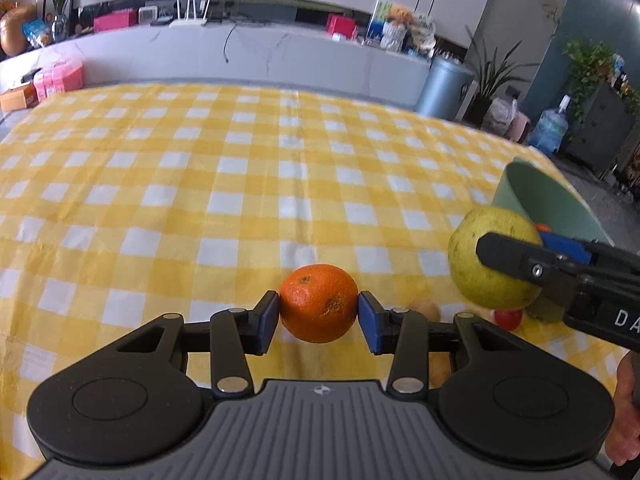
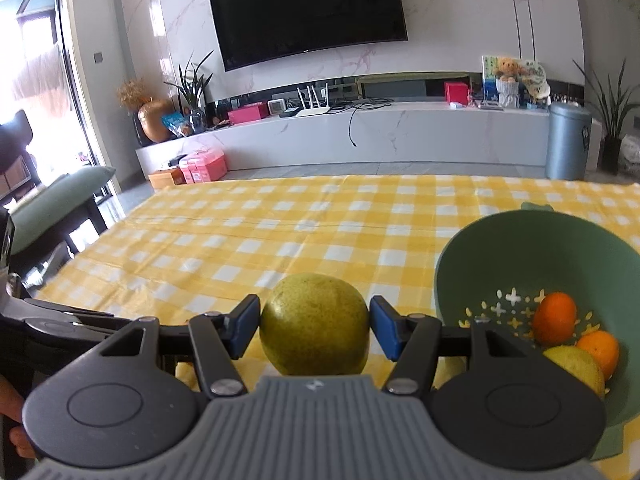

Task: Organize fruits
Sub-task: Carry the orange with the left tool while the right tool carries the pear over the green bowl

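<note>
My left gripper (image 1: 318, 312) is shut on an orange mandarin (image 1: 318, 302) and holds it above the yellow checked tablecloth (image 1: 240, 184). My right gripper (image 2: 314, 326) is shut on a green-yellow pear (image 2: 314, 324), held above the cloth; the pear also shows in the left wrist view (image 1: 494, 258) to the right of the mandarin. A green strainer bowl (image 2: 480, 248) sits right of the pear and holds two mandarins (image 2: 555, 318) and a yellow-green fruit (image 2: 576, 364). The bowl's rim shows in the left wrist view (image 1: 532, 184).
A small red fruit (image 1: 509, 319) and a brownish fruit (image 1: 426, 310) lie on the cloth below the pear, partly hidden by my left gripper. Beyond the table's far edge are a white TV bench (image 2: 400, 128) and a grey bin (image 2: 568, 140).
</note>
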### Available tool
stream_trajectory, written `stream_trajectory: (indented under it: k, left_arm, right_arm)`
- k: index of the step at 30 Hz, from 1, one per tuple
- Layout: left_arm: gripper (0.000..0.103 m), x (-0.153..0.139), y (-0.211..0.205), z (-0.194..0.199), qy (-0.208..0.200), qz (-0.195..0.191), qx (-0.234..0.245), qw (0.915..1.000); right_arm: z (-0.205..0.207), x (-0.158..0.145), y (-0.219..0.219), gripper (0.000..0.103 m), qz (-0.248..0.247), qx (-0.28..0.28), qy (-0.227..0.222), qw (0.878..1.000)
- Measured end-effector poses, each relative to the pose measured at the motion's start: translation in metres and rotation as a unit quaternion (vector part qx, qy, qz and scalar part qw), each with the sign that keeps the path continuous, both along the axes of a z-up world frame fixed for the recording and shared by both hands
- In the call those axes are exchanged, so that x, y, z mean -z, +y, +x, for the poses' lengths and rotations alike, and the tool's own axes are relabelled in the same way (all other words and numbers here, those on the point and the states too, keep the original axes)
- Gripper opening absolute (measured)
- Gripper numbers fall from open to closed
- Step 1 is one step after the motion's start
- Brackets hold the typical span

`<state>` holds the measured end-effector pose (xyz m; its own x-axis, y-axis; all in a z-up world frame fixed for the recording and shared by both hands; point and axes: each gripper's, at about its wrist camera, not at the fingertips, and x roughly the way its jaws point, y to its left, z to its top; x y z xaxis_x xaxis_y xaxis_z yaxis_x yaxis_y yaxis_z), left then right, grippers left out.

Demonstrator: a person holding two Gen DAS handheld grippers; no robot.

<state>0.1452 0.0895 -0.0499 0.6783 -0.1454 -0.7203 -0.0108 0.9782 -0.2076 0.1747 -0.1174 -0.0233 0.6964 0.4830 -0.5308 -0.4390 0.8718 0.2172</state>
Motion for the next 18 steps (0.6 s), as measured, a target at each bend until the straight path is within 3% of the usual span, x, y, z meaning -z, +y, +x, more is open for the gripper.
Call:
stream_trajectory:
  k: [18]
  left_arm:
    - [0.048, -0.031, -0.031, -0.008, -0.058, -0.033, 0.046, 0.9967]
  right_arm:
    - [-0.014, -0.036, -0.045, 0.058, -0.008, 0.013, -0.033, 0.999]
